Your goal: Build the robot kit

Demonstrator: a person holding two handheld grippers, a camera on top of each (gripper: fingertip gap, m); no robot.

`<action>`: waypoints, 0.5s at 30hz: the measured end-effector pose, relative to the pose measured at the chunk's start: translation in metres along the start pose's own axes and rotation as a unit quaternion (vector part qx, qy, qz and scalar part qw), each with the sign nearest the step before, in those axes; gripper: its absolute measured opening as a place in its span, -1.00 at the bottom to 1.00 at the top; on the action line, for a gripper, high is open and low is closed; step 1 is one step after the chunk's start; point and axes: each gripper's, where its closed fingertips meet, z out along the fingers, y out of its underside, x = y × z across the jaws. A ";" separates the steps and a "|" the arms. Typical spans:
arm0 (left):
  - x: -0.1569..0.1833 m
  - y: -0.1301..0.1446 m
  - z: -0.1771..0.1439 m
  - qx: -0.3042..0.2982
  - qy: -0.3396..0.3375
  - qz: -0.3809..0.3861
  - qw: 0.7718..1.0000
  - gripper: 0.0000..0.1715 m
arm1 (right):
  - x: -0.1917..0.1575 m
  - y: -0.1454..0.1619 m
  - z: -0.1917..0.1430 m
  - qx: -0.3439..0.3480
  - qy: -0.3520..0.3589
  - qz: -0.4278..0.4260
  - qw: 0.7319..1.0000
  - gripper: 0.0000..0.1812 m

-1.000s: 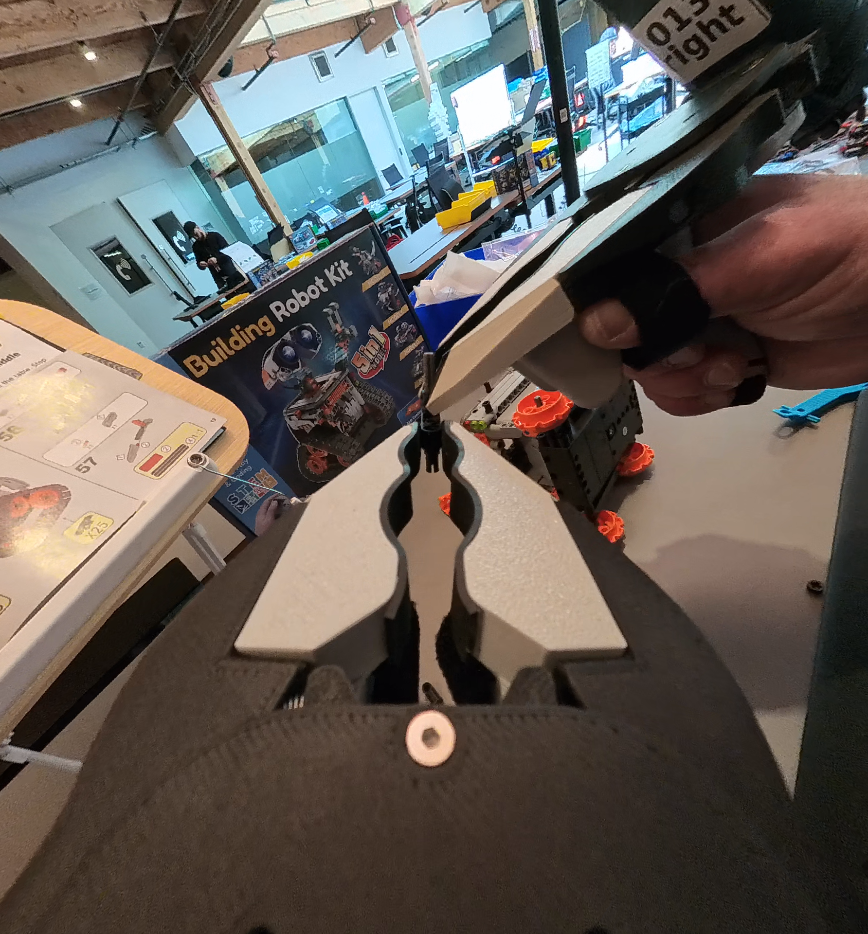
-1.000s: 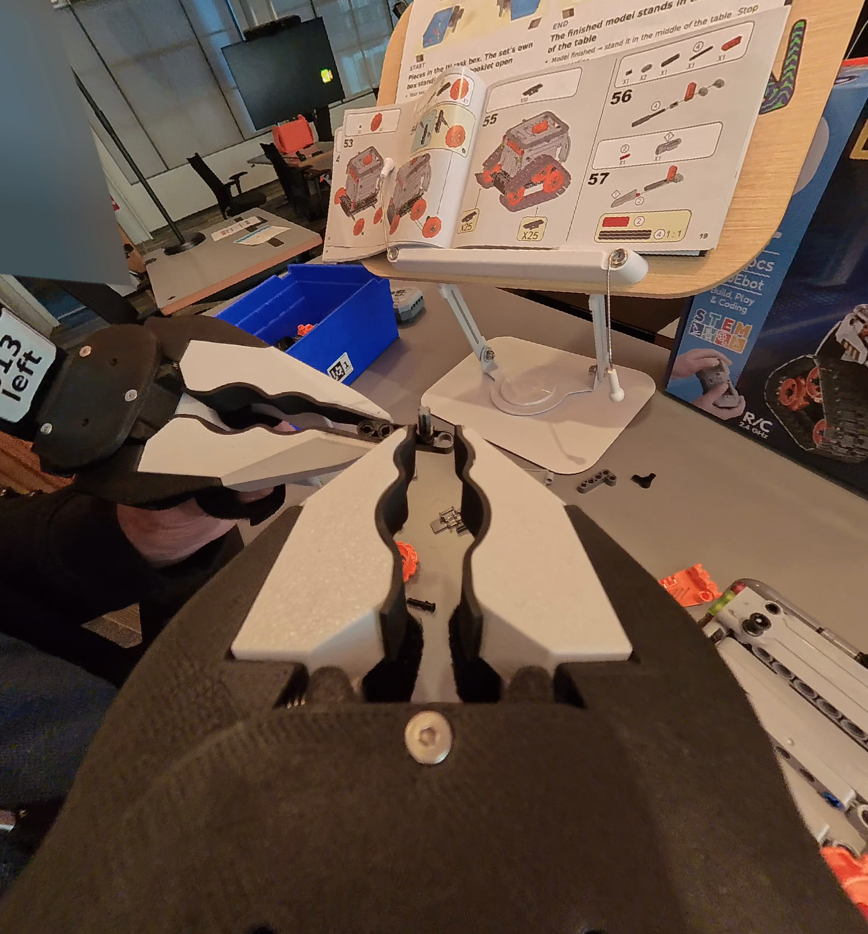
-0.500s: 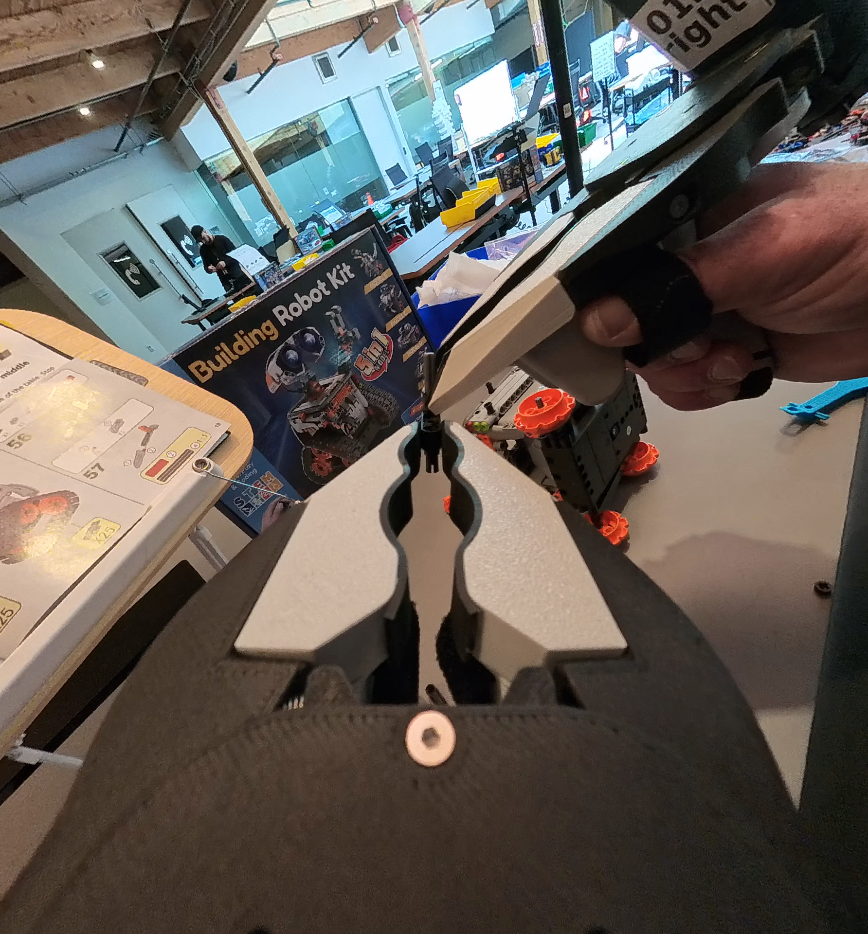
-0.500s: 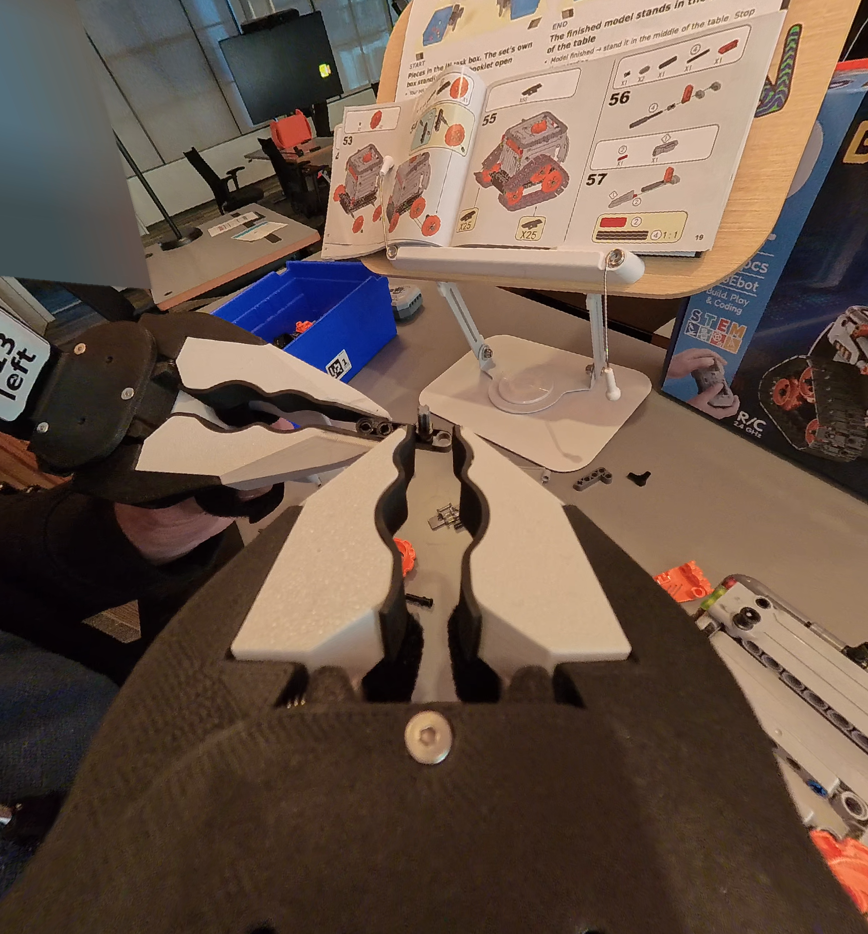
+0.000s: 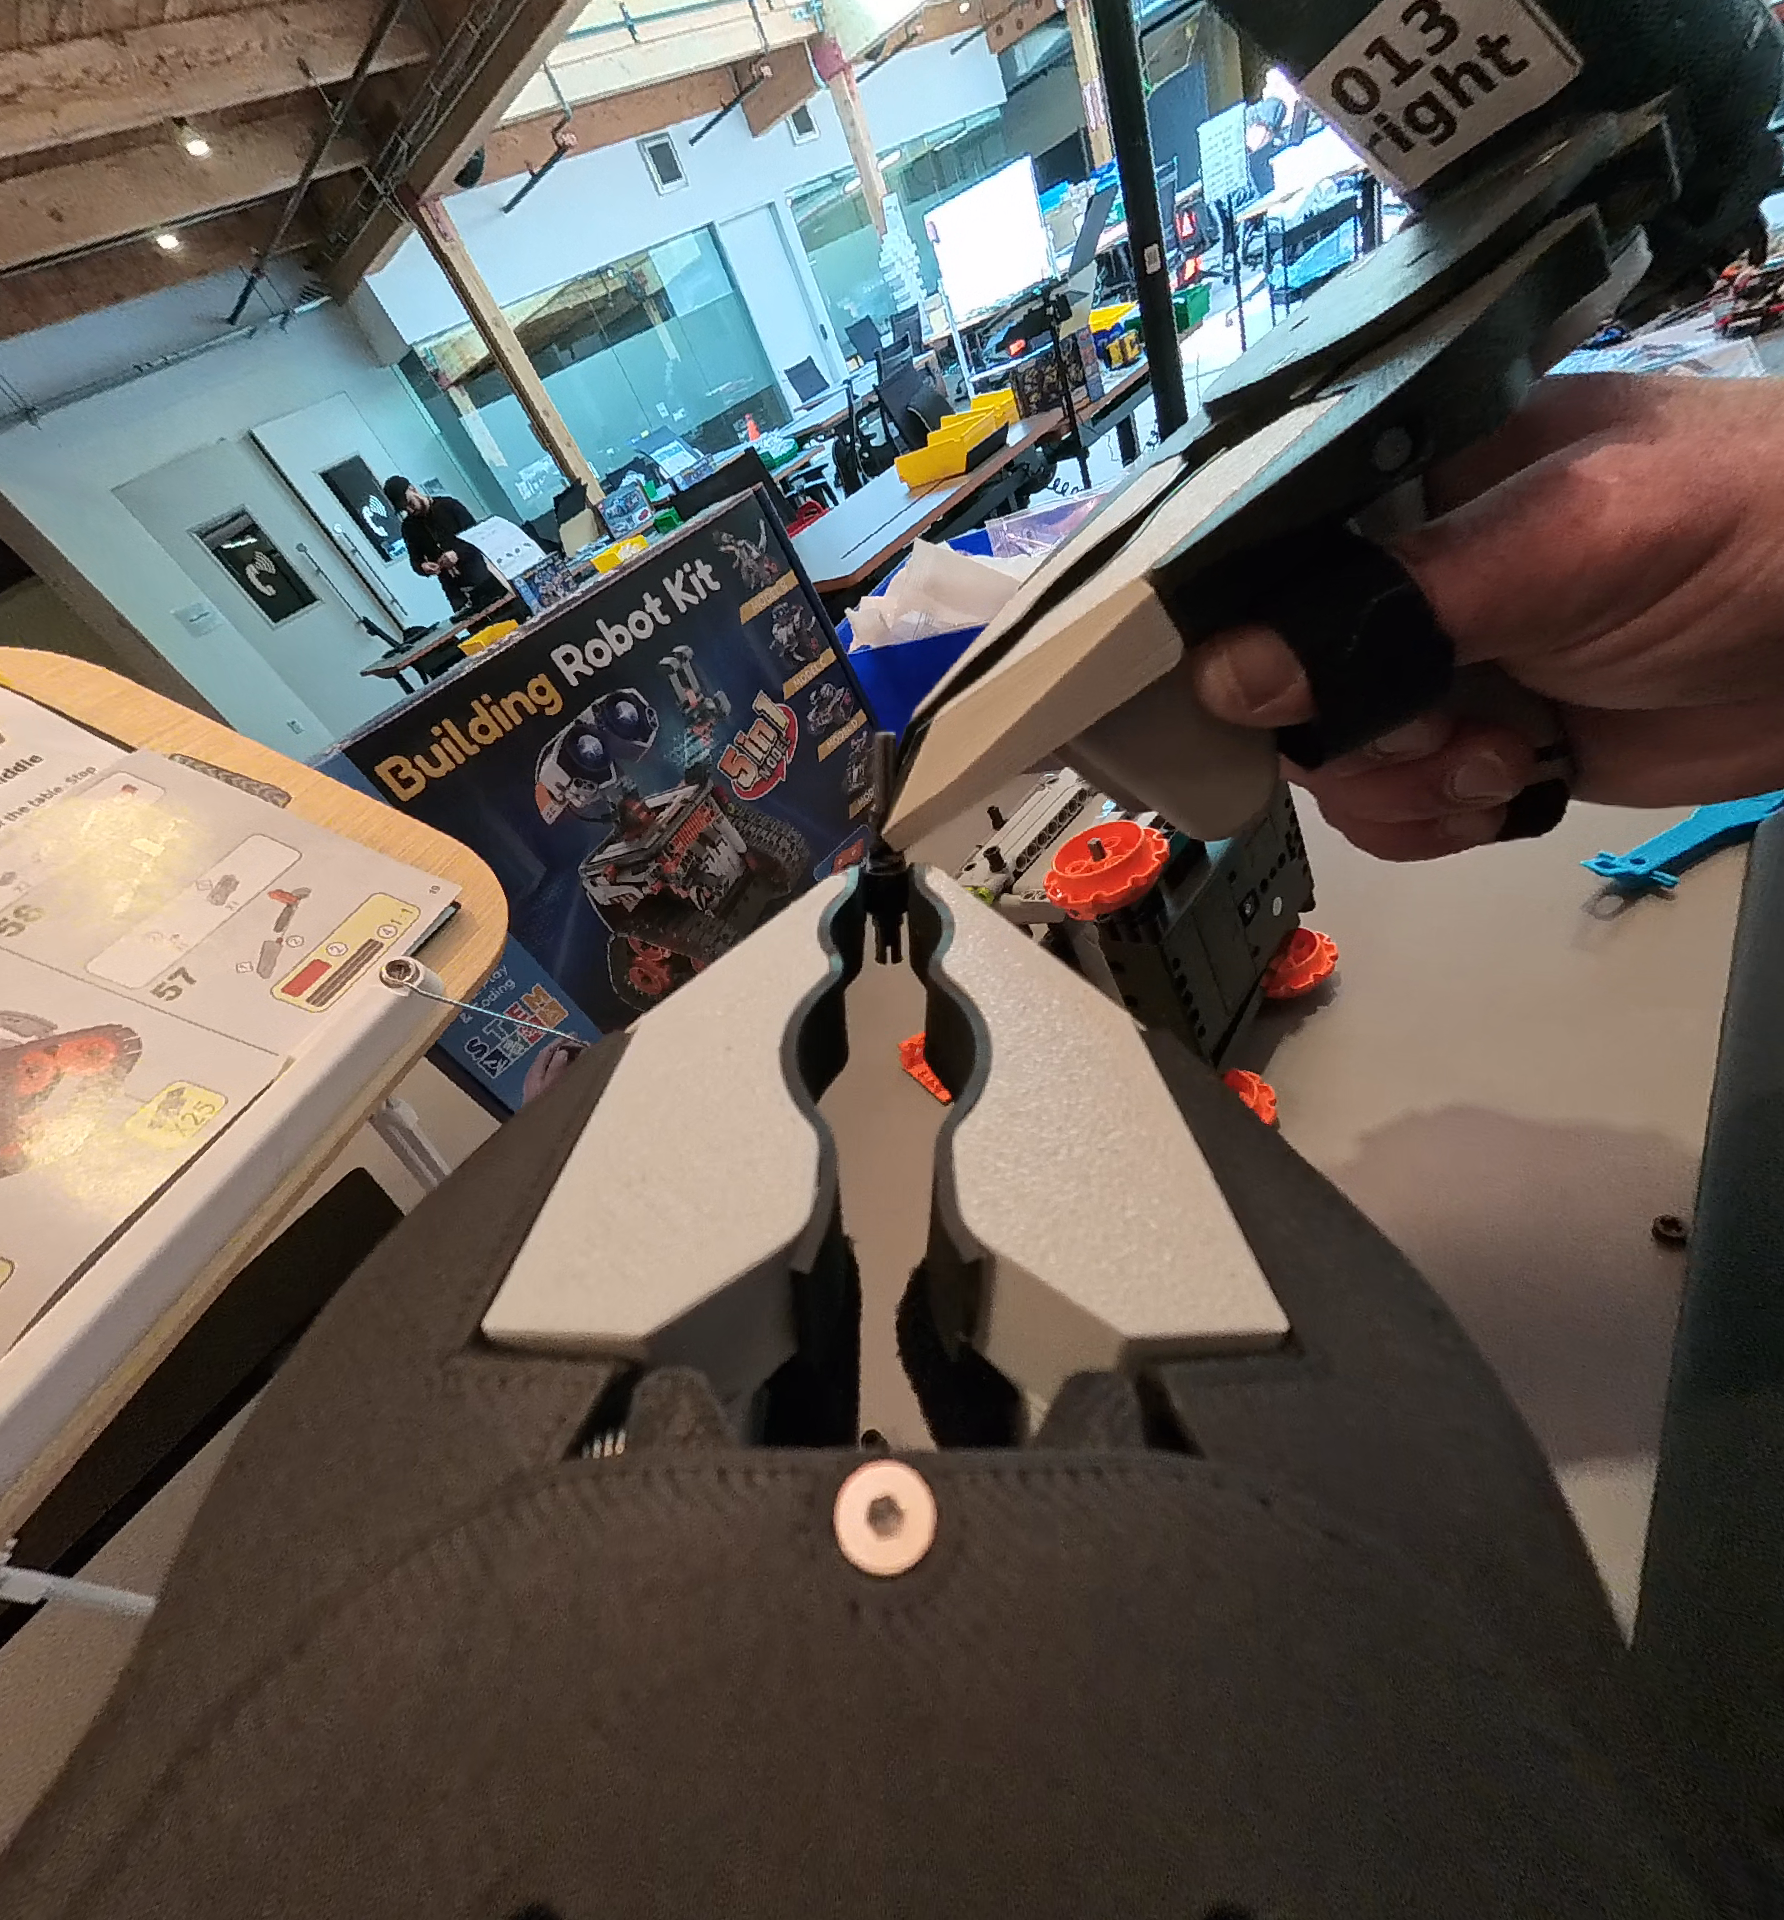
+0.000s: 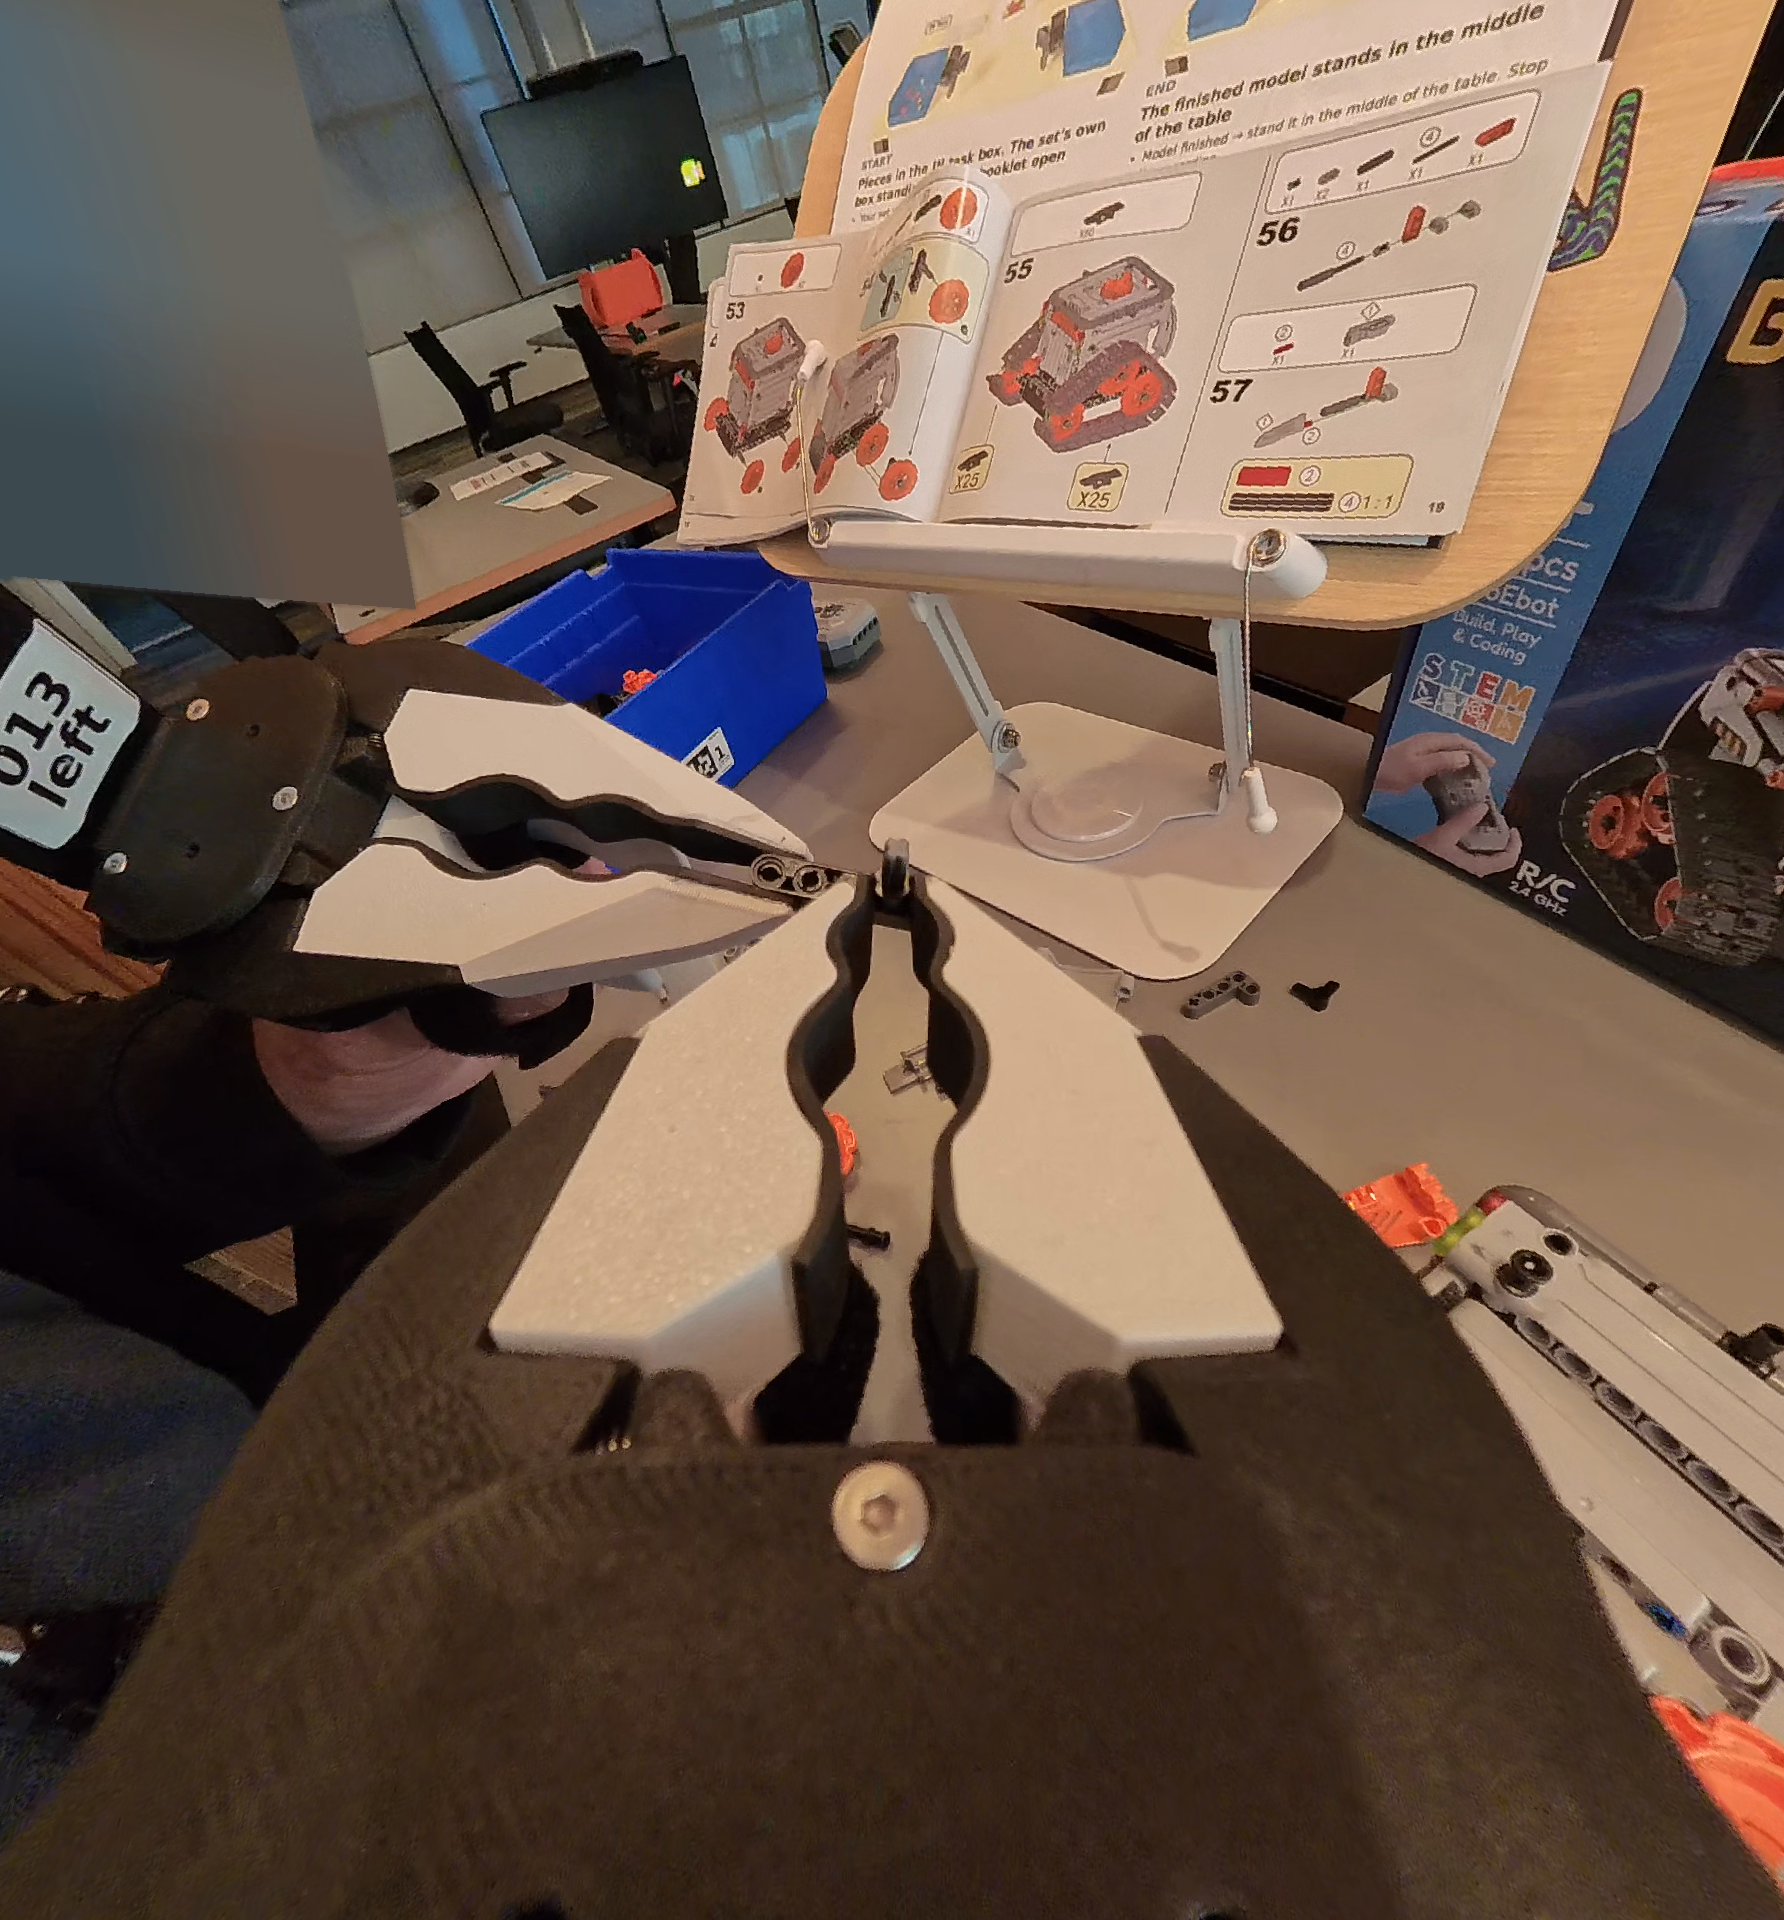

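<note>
Right wrist view has the one container I can look into: a blue bin (image 6: 680, 649) at left of centre behind the left gripper, holding a small orange part (image 6: 639, 681) and little else that I can make out. In the left wrist view a second blue bin (image 5: 903, 665) sits at upper centre behind the kit box (image 5: 649, 769), with white crumpled plastic or paper sticking out of it.

The left gripper (image 5: 883, 894) has its fingers nearly closed, pinching a small dark grey holed connector (image 6: 794, 875), which shows side-on only in the right wrist view. The right gripper (image 6: 893, 883) is likewise nearly closed, gripping a thin black axle pin (image 6: 896, 862) that stands upright at its tips. The two grippers meet tip to tip above the grey table (image 6: 1490, 1091), and the pin sits right at the connector; whether it is seated I cannot tell.

Only the right wrist view shows the open instruction booklet (image 6: 1127, 343) head-on on its wooden stand (image 6: 1106, 821), loose small pieces (image 6: 1220, 992) near the stand's base, and a long grey beam assembly (image 6: 1646, 1434) at lower right. Only the left wrist view shows the half-built model with orange wheels (image 5: 1179, 894) beyond the fingertips, the hand (image 5: 1594, 603) on the right gripper's handle, a blue strip (image 5: 1677, 842) at right edge, and a person (image 5: 441, 540) far back in the room.
</note>
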 end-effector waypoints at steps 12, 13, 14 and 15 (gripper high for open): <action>0.001 -0.001 0.000 -0.004 -0.001 0.009 1.000 -0.92 | 0.002 -0.006 -0.012 0.003 0.009 -0.008 1.000 -0.82; 0.003 -0.002 0.000 -0.006 -0.001 0.018 1.000 -0.92 | 0.003 -0.006 -0.012 0.005 0.011 -0.006 1.000 -0.83; 0.005 -0.002 0.001 -0.006 -0.001 0.025 1.000 -0.92 | 0.002 -0.006 -0.011 0.006 0.010 -0.003 1.000 -0.85; 0.007 -0.003 0.001 -0.006 0.001 0.028 1.000 -0.92 | 0.001 -0.006 -0.010 0.007 0.007 0.000 1.000 -0.90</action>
